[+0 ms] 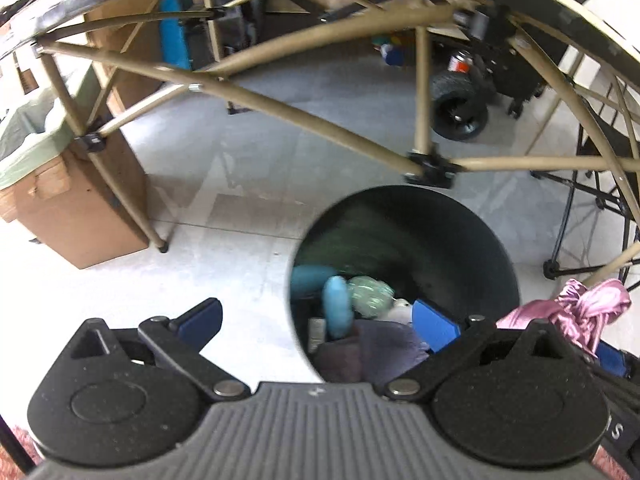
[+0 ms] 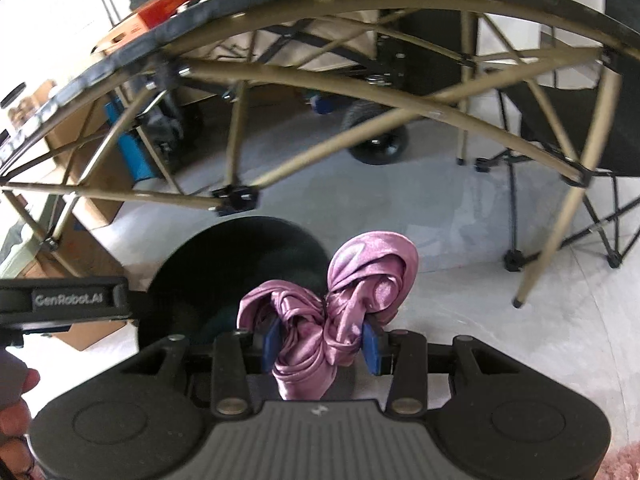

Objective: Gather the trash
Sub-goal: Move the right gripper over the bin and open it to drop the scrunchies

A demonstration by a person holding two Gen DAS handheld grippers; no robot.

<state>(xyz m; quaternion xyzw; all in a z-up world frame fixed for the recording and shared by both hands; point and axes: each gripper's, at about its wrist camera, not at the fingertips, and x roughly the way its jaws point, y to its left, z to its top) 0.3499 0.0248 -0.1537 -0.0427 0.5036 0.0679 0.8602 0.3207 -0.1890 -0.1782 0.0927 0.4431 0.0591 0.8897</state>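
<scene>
A black round trash bin (image 1: 440,216) stands on the floor below me and holds several discarded items, among them a light blue piece (image 1: 338,306) and a greenish crumpled wad (image 1: 370,294). My left gripper (image 1: 320,326) hangs over the bin's near rim, wide open, with nothing between its blue pads. My right gripper (image 2: 320,342) is shut on a knotted pink satin cloth (image 2: 344,300), held just right of the bin (image 2: 240,256). That cloth (image 1: 576,306) also shows at the right edge of the left wrist view.
A folding table's tan crossed legs (image 1: 280,108) span the space just behind the bin. A cardboard box (image 1: 80,204) stands to the left, a black wheeled cart (image 1: 460,108) behind, a folding chair (image 2: 568,128) to the right. A hand (image 2: 16,400) shows at lower left.
</scene>
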